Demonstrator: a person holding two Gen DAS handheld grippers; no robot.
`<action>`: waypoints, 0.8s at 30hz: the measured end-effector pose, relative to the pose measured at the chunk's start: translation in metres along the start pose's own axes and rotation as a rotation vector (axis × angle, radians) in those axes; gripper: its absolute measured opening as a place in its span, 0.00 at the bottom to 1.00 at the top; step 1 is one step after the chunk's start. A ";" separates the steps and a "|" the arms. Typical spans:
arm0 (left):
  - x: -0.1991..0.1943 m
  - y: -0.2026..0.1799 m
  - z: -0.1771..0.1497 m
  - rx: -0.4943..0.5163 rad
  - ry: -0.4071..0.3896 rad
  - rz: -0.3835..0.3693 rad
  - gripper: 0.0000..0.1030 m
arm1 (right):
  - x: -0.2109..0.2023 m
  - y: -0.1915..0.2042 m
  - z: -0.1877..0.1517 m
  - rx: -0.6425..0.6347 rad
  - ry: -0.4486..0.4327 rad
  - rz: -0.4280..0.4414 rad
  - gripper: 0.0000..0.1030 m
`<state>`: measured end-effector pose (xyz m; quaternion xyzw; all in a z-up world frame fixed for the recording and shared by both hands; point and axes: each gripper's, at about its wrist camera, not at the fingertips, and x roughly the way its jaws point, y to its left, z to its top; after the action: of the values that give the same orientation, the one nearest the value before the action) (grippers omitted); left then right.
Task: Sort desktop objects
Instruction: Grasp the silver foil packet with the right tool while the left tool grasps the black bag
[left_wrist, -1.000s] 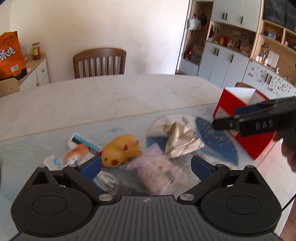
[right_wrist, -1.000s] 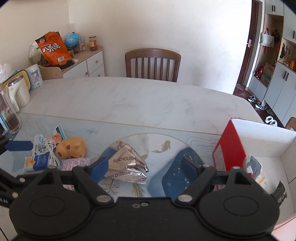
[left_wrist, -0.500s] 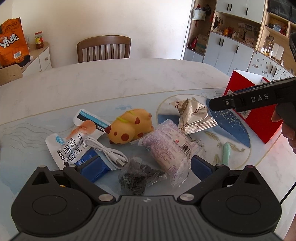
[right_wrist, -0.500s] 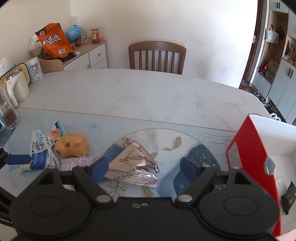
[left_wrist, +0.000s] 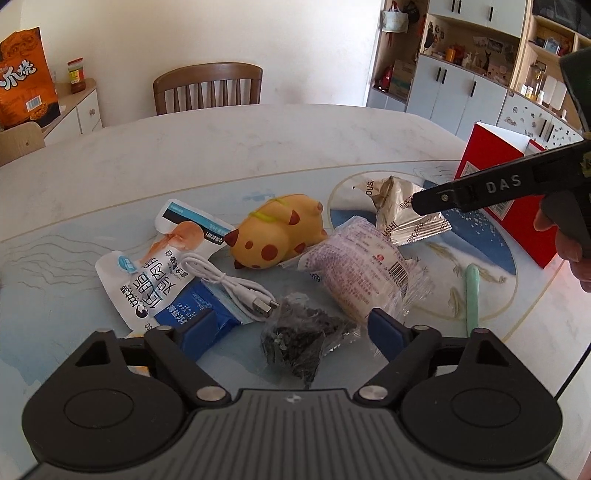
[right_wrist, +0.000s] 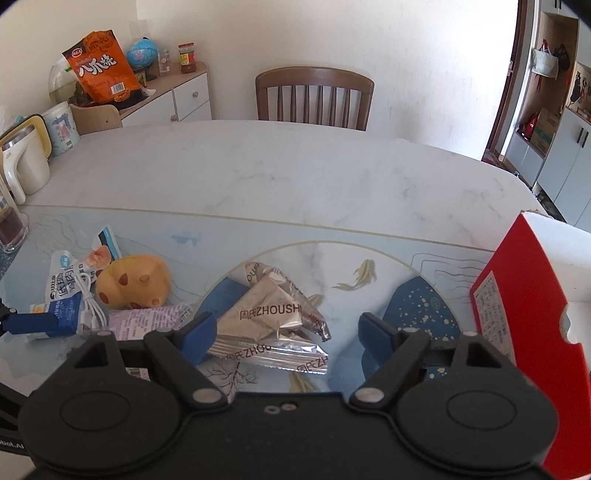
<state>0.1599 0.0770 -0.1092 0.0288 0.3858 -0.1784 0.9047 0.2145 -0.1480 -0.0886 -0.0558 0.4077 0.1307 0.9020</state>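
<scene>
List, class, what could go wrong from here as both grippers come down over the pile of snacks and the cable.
1. The left gripper is closing around the dark packet, but the cable plug lies beside it and might get dragged.
2. The silver packets overlap, so the open right gripper may lift two.
3. The grippers work close together and could collide.

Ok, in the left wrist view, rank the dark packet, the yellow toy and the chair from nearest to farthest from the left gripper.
1. dark packet, lying between the closing jaws of the left gripper, untouched.
2. yellow toy, mid-table, beyond the packet.
3. chair, behind the table's far edge.
</scene>
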 end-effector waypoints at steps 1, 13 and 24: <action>0.000 0.000 -0.001 0.001 -0.002 0.001 0.81 | 0.002 0.000 0.000 0.003 0.002 -0.002 0.81; 0.005 -0.001 -0.002 0.010 -0.013 -0.006 0.65 | 0.029 0.006 0.006 0.056 0.042 -0.028 0.81; 0.010 -0.001 -0.007 -0.002 0.004 -0.029 0.49 | 0.045 0.004 0.005 0.115 0.097 -0.004 0.72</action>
<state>0.1610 0.0742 -0.1208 0.0226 0.3880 -0.1913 0.9013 0.2455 -0.1343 -0.1187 -0.0111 0.4577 0.1023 0.8831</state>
